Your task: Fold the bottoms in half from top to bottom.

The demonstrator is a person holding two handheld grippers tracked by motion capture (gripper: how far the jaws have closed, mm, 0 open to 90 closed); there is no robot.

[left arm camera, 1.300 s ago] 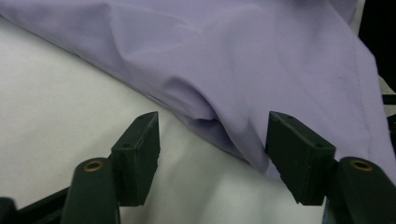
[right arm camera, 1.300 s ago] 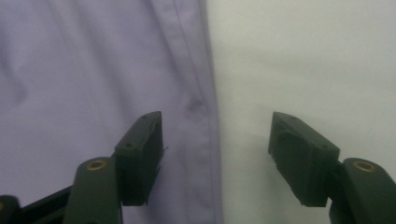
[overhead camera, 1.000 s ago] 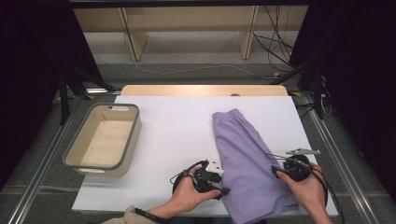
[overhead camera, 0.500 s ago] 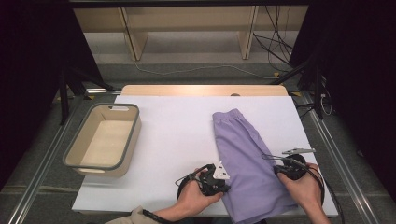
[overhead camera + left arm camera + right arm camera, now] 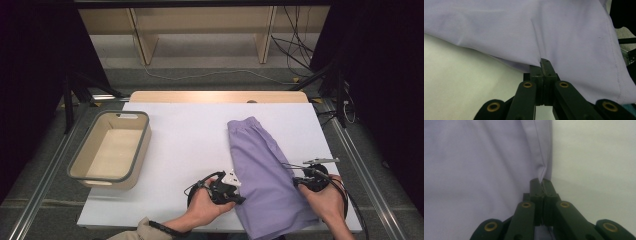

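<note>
High view. A white table takes up the middle of the frame, with a strip of bare wood along its far edge. A lilac garment, apparently a pair of shorts with a gathered waistband at the far end, lies flat right of centre and runs down to the lower edge of the table. The left gripper meets its left edge at lower centre; the right gripper meets its right edge at lower right. Both sets of jaws have just been closing, with cloth between them. A person's hands and forearms enter from the bottom; the hands cover most of each gripper body, so the jaw tips are hard to make out here. A grey-rimmed beige bin sits at centre left, well apart from the garment. Wooden shelving and loose cables stand beyond the table at the top; both sides of the frame are dark.

Left gripper view. The jaws rise from bottom centre and are pressed together on a fold at the garment's edge; the cloth puckers at the tips. White table surface shows at lower left. The upper right corner is dark and unclear.

Right gripper view. The jaws are likewise clamped on the garment's hemmed edge, cloth pinched upward at the tips. Table occupies the right half. The picture is soft.
</note>
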